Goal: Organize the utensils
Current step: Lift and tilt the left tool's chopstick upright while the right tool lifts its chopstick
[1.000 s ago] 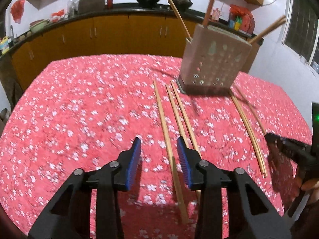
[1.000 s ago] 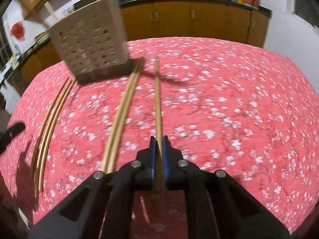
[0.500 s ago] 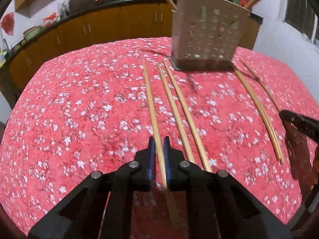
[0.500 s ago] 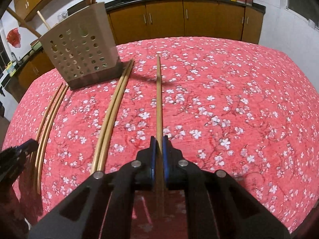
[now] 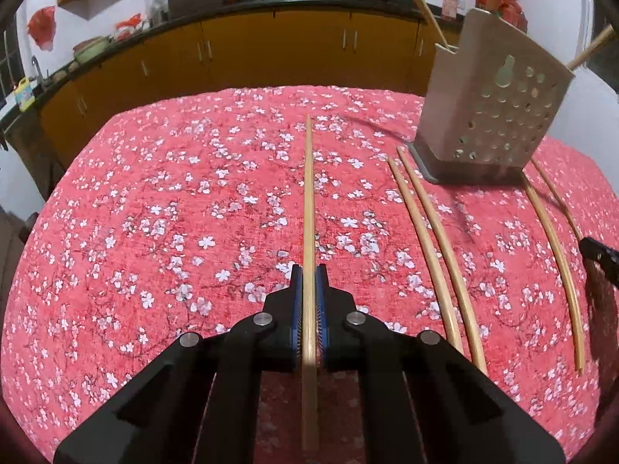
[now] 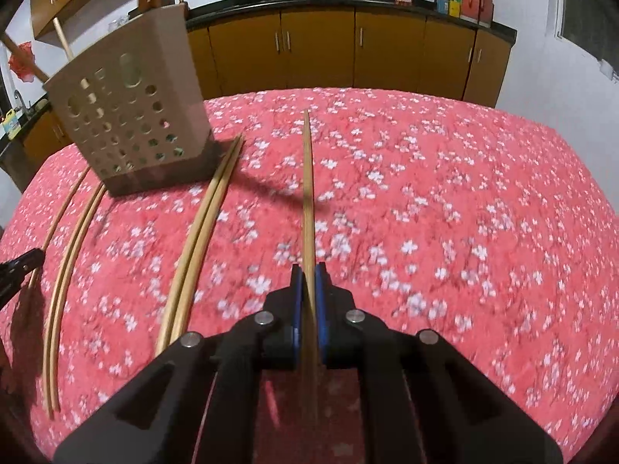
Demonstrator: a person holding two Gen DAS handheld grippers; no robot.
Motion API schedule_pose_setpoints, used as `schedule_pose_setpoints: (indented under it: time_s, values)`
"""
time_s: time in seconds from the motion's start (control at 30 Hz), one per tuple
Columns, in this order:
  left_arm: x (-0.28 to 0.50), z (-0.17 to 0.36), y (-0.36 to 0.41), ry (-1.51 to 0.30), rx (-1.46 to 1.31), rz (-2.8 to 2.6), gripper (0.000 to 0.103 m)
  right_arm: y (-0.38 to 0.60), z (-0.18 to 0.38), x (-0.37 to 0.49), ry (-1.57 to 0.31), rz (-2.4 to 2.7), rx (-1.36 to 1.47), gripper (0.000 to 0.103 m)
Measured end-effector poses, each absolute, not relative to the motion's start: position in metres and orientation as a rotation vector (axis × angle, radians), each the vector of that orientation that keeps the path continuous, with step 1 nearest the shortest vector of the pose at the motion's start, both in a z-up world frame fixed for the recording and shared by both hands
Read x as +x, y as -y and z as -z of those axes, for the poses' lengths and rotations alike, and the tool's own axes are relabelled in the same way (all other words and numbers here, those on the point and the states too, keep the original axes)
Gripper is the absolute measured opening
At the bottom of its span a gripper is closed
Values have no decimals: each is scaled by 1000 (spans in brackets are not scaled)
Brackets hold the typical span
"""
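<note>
My left gripper [image 5: 308,270] is shut on a long wooden chopstick [image 5: 308,201] that points forward over the red floral tablecloth [image 5: 174,212]. My right gripper [image 6: 308,270] is shut on another wooden chopstick [image 6: 307,185], also pointing forward. A beige perforated utensil holder [image 5: 491,116] stands at the far right in the left wrist view and at the far left in the right wrist view [image 6: 127,116], with several sticks standing in it. Loose chopsticks lie on the cloth in pairs: one pair [image 5: 433,239] by the holder, another [image 5: 553,247] further right.
Brown kitchen cabinets [image 5: 271,46] with a dark counter, woks and bottles run behind the table. The other gripper's black tip shows at the right edge [image 5: 599,255] in the left wrist view and at the left edge [image 6: 19,270] in the right wrist view.
My left gripper was open over a chopstick a second ago, then closed on it and lifted it, swinging left of the holder. My right gripper has kept its chopstick and moved slightly.
</note>
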State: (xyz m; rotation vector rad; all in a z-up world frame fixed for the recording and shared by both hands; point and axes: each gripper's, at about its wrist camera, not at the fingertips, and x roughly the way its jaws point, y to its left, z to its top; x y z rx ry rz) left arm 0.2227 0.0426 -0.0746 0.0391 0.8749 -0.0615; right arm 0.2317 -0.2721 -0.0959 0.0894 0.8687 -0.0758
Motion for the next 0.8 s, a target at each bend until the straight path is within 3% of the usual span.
schedule_pose_setpoints:
  time_s: [0.8]
  values:
    - [229,80,-51,-873,-27,89,9,277,97,231,-860,71,113,9]
